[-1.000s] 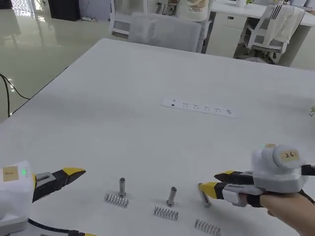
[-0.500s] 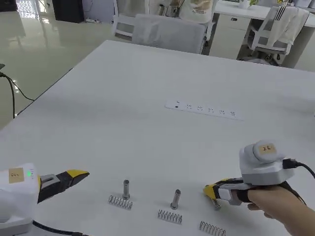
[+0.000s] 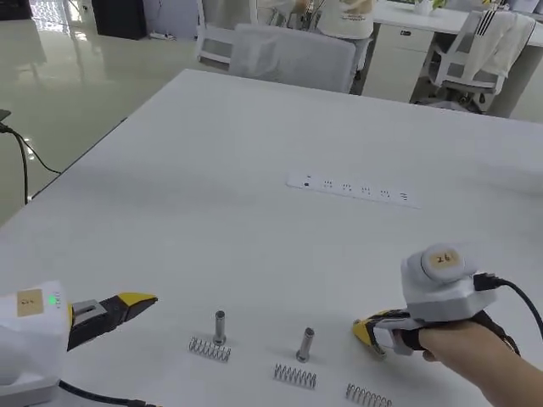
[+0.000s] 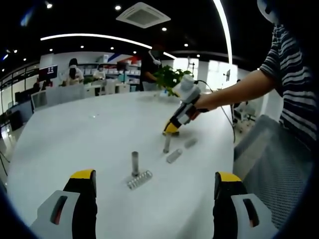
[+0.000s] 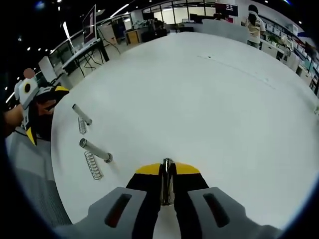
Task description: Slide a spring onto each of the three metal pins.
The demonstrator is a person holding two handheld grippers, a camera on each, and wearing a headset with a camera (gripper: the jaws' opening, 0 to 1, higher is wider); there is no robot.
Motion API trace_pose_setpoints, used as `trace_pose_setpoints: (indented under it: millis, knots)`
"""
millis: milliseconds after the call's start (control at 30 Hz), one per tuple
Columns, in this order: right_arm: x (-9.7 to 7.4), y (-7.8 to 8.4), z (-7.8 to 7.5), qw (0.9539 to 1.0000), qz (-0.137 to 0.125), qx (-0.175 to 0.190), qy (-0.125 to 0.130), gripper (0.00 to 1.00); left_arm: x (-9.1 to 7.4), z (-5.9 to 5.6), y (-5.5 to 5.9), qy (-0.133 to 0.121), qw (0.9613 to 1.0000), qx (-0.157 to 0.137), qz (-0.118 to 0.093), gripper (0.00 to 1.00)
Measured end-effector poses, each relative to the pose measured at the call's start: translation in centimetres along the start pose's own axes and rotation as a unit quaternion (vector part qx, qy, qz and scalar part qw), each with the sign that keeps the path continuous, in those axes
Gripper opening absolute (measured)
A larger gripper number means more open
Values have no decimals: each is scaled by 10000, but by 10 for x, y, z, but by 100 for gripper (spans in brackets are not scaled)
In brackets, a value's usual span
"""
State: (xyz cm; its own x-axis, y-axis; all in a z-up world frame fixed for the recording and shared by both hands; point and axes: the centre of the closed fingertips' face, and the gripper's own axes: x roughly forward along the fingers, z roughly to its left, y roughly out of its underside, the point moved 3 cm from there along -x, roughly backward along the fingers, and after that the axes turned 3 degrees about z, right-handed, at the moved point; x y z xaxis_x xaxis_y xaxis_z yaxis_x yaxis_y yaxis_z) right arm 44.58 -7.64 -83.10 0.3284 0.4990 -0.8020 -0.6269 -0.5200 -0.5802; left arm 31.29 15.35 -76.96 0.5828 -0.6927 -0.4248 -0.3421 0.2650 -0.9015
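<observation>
Right fingers: you are pinching the third pin (image 5: 167,185) between the narrowed jaws of the right gripper (image 5: 167,169), with the shaft running along the jaw line.
Left fingers: you are holding the left gripper (image 4: 154,175) spread wide and carrying nothing, short of the left pin (image 3: 220,326).
Held pin: you are keeping it low over the table (image 3: 254,170) at the right end of the row. I cannot tell whether its foot is touching.
Other pins: the left pin and the middle pin (image 3: 306,343) are standing upright and bare, apart from each other.
Springs: three springs (image 3: 294,376) are lying flat, one just in front of each pin's place. None is on a pin yet.
Risk, grip: you are gripping a smooth round shaft, so it could twist or slip out if you ease the squeeze.
Risk, neighbours: you are working near the middle pin, and a sideways sweep could topple it.
Risk, springs: they are likely to roll or spring away if you nip them off-centre.
Risk, threading: a tilted pin would probably snag the coil's end.
</observation>
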Motion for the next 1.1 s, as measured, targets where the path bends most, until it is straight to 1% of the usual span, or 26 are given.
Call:
trace_pose_setpoints:
  millis: [200,267,467,633,767,800,1100]
  knots:
    - [-3,2,-1,10000,0,-46,36,5,0,-1,1,14,10000,-6,15,96]
    - [-5,2,-2,10000,-57,-50,41,5,-1,-1,1,9,10000,-14,10,96]
    - [-18,-4,-4,9993,-365,27,33,5,-1,-1,1,-14,10000,-23,7,96]
    - [-24,-8,-2,9983,-584,55,21,5,0,-1,1,-31,10000,-35,-7,95]
    - [-27,-9,0,9977,-676,34,42,5,0,-3,-1,-21,10000,-26,-13,95]
    - [-29,-10,2,9973,-735,-5,25,5,0,-3,-1,-16,10000,-29,-12,95]
    - [-33,-8,7,9961,-860,-202,57,5,-2,-2,-3,-59,10000,-31,-43,95]
